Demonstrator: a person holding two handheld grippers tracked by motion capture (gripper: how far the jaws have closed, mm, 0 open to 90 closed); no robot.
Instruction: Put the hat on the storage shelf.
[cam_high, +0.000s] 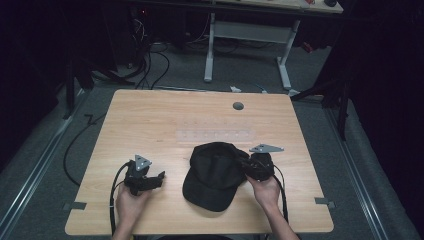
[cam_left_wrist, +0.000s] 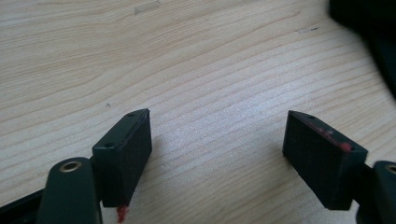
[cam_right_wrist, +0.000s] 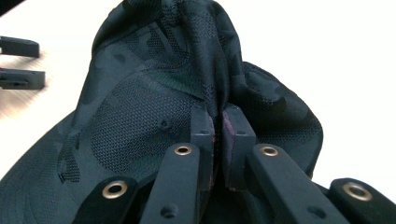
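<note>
A black baseball cap (cam_high: 210, 175) lies on the wooden table (cam_high: 150, 120), its brim toward the front edge. My right gripper (cam_high: 246, 166) sits at the cap's right side, held by a hand. In the right gripper view it (cam_right_wrist: 217, 128) is shut on a raised fold of the cap's patterned fabric (cam_right_wrist: 140, 93). My left gripper (cam_high: 160, 176) rests left of the cap, apart from it, held by the other hand. In its own view the left gripper (cam_left_wrist: 217, 140) is open over bare wood, with the cap's edge (cam_left_wrist: 373, 28) at the top right. The left gripper's fingers (cam_right_wrist: 21, 77) also appear beyond the cap.
A grey round grommet (cam_high: 238, 106) sits near the table's far edge, and a pale strip (cam_high: 215, 135) lies mid-table. Small tape marks (cam_high: 325, 201) sit near the front corners. A white-legged desk (cam_high: 245, 30) and floor cables (cam_high: 150, 65) lie behind.
</note>
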